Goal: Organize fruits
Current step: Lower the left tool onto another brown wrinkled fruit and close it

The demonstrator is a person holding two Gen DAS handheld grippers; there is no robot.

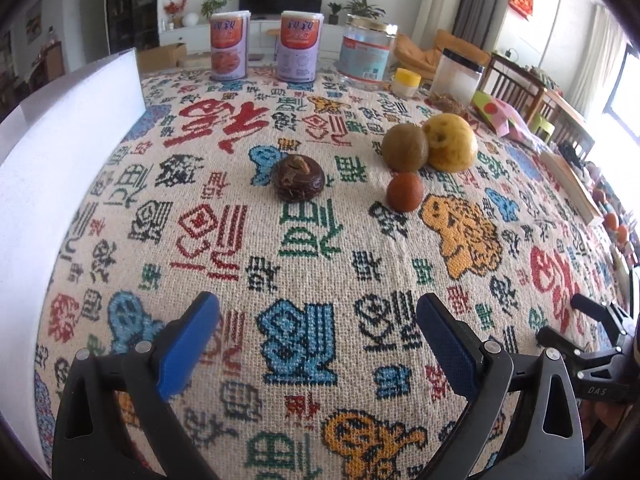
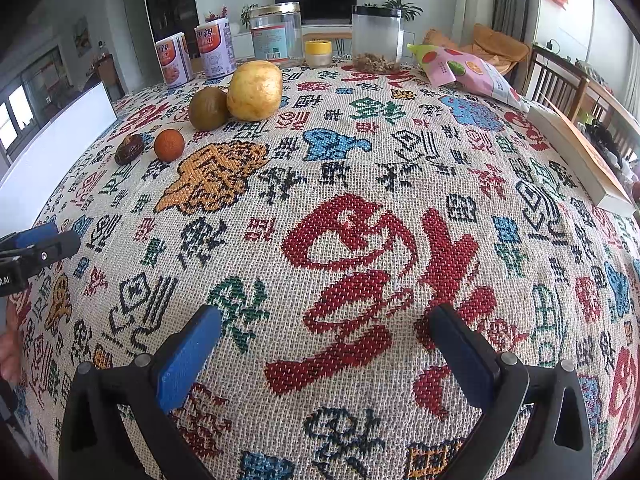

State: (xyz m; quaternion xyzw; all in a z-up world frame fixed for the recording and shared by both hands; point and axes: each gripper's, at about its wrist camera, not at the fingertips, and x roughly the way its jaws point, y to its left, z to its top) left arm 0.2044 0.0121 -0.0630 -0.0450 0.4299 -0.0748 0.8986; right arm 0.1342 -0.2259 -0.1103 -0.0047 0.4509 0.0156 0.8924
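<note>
Several fruits lie on the patterned tablecloth. A dark brown wrinkled fruit sits alone ahead of my left gripper. To its right are a small orange fruit, a brown kiwi and a yellow fruit, the last two touching. In the right wrist view they lie far left: dark fruit, orange fruit, kiwi, yellow fruit. My left gripper is open and empty. My right gripper is open and empty, well short of the fruits.
A white board stands along the table's left edge. Two cans, a glass jar, a small yellow-lidded jar and a black-lidded jar line the far edge. A snack bag and a book lie at the right.
</note>
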